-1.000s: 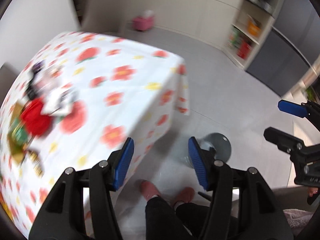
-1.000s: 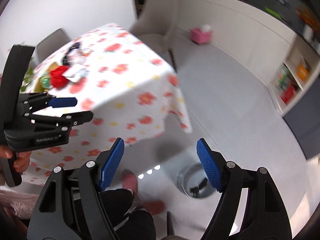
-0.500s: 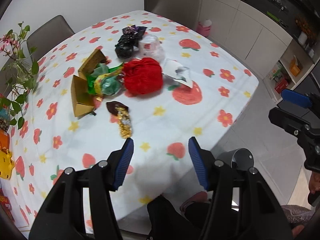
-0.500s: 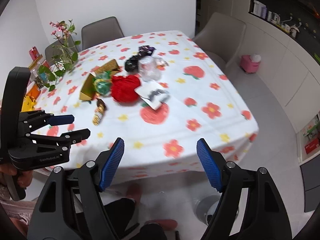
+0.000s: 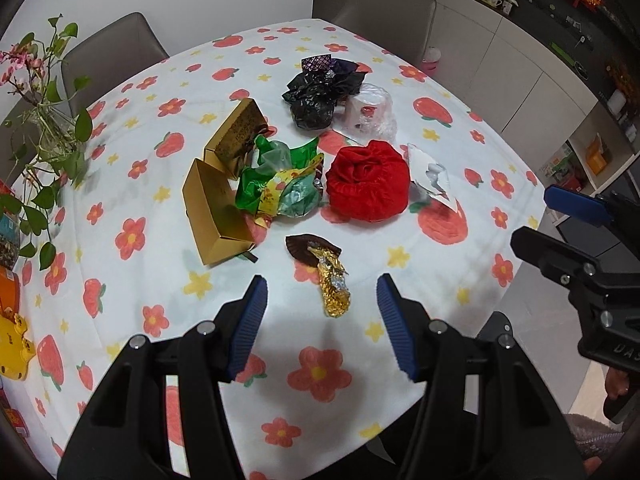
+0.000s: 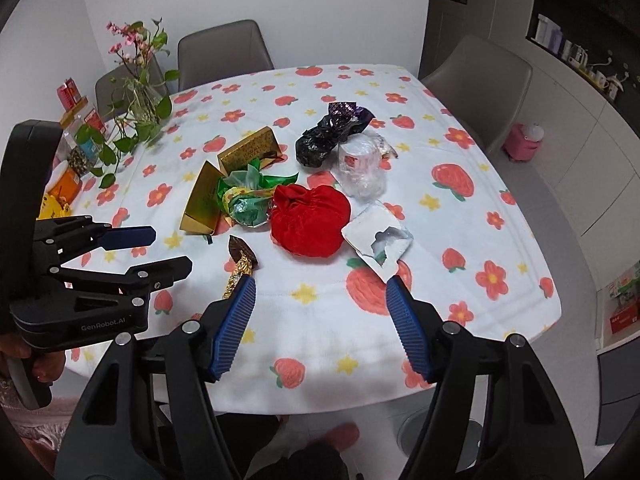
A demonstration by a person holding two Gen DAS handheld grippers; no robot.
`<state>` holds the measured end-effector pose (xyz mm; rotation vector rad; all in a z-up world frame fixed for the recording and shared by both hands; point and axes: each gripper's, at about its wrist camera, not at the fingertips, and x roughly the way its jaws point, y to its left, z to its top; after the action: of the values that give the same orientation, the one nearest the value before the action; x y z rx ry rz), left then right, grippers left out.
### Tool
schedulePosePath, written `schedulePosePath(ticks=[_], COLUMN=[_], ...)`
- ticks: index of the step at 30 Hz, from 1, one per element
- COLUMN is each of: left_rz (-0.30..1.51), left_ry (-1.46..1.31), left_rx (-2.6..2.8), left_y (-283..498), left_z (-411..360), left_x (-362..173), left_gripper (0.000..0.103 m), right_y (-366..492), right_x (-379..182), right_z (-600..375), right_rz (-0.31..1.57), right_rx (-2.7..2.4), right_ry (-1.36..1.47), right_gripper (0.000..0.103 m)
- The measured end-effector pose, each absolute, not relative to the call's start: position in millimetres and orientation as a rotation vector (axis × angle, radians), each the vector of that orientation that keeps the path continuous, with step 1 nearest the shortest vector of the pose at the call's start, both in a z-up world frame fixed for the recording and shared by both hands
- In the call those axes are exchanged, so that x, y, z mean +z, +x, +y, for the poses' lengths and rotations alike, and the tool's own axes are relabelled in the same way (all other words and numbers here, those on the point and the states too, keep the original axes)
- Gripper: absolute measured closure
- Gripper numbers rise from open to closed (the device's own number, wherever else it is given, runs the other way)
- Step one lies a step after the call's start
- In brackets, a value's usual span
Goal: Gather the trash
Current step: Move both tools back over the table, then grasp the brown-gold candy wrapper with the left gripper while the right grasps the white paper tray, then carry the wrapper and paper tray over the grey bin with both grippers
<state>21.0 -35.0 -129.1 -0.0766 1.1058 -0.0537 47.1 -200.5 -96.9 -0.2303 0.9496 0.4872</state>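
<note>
Here the left gripper (image 5: 320,300) hangs spread and empty, a gold foil wrapper (image 5: 331,280) just ahead between its jaws, while the right gripper (image 6: 320,308), closing, holds nothing.

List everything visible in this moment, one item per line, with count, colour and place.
gold box: one, open, table left
green wrapper: one, beside box
red pouch: one, centre
black bag: one, far side
clear plastic: one, right of black bag
white packet: one, torn, right of pouch
gold foil wrapper: one, nearest
plant: one, table's far left
chairs: grey, behind table
left claw: blue pads, open, empty
right claw: blue pads, closing, empty
</note>
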Motion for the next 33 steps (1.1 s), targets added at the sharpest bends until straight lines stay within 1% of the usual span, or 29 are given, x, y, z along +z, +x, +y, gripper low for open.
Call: schedulePosePath(ticks=[5,9,16,19,21,22,23,24,25,26,27,28,33], left_rz=[1.132,1.15,1.178,1.193,1.199,1.201,1.203,1.183,1.183,1.178,1.175,1.178,1.154], left_ry=[-0.122,-0.18,-0.242,-0.236,-0.232,-0.232,-0.232,-0.21,-0.183,-0.158,-0.153,-0.164,-0.169], left_rx=[-0.011,0.062,0.165,0.193,0.207,0.213,0.218,0.229,0.228,0.227,0.222,0.217,0.211], left_y=[31,42,59,63,66,67,68,68,70,72,73,74,73], left_z=[-40,-45,-51,-53,-55,-55,-55,-56,-59,-62,-64,-65,-70], left_x=[-144,-159,-197,-213,-221,-225,-229,-229,-229,-229,-228,-227,-214], left_gripper=[0.045,0.045,0.045,0.046,0.048,0.05,0.057,0.058,0.063,0.074,0.08,0.082,0.083], right_y=[69,85,112,121,125,127,129,131,133,134,135,135,130], right_x=[-109,-123,-164,-181,-190,-196,-200,-205,-210,-212,-212,-211,-198], right_z=[-196,-196,-196,-192,-190,-190,-190,-189,-188,-189,-190,-191,-195], right_rz=[0.957,0.949,0.946,0.95,0.956,0.959,0.965,0.975,0.985,0.987,0.985,0.982,0.961], right_rx=[0.546,0.61,0.694,0.707,0.715,0.718,0.721,0.728,0.731,0.732,0.736,0.741,0.757], right_ry=[-0.305,-0.401,-0.491,-0.518,-0.531,-0.538,-0.544,-0.551,-0.558,-0.559,-0.555,-0.549,-0.529], right_gripper=[0.037,0.041,0.042,0.047,0.052,0.054,0.062,0.072,0.077,0.087,0.089,0.089,0.09])
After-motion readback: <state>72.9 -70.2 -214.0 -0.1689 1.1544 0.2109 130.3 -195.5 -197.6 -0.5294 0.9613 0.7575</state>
